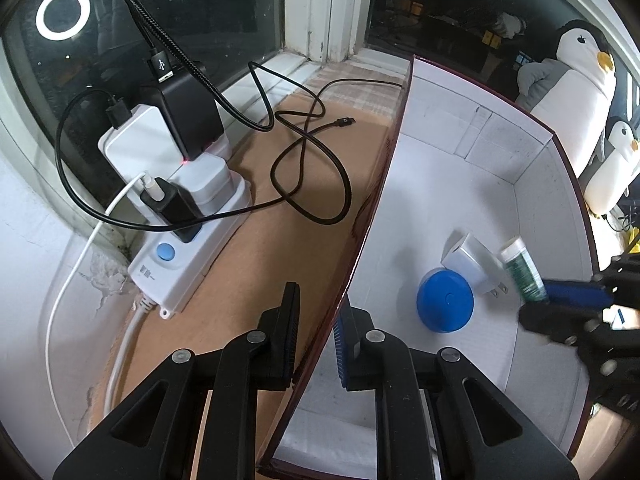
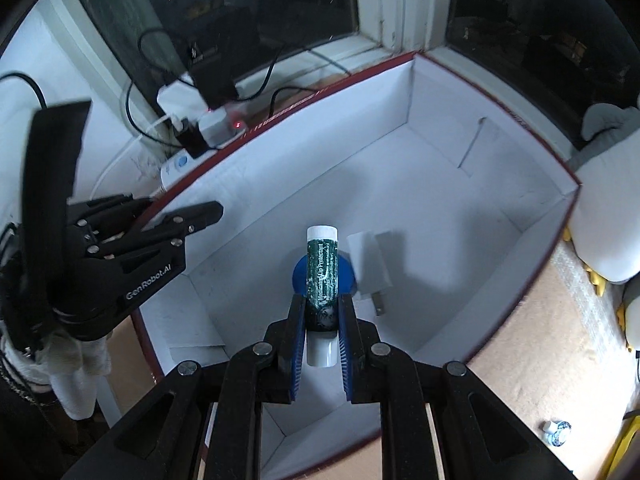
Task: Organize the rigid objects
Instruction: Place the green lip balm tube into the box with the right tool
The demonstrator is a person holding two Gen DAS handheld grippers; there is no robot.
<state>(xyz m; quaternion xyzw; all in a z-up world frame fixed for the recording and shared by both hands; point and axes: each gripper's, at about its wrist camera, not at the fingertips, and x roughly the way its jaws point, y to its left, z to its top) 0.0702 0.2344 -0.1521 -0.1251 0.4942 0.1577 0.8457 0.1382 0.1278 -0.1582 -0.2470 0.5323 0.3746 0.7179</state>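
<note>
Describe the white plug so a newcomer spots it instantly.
Look inside the white-lined cardboard box by the window. On its floor, beside the round blue plastic lid, lies the white cube wall charger, the only thing there with metal prongs.

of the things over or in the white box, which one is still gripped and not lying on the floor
The green lip balm tube, clamped between the right gripper pads. The blue round lid and the white plug adapter lie loose on the box floor.

Left gripper (image 1: pixel 316 336), lower centre of my left view: jaws clamped on the box wall (image 1: pixel 372 208), pointing steeply down. Right gripper (image 2: pixel 320 328), lower centre of my right view: jaws clamped on the lip balm tube (image 2: pixel 321 276), aimed steeply down.
</note>
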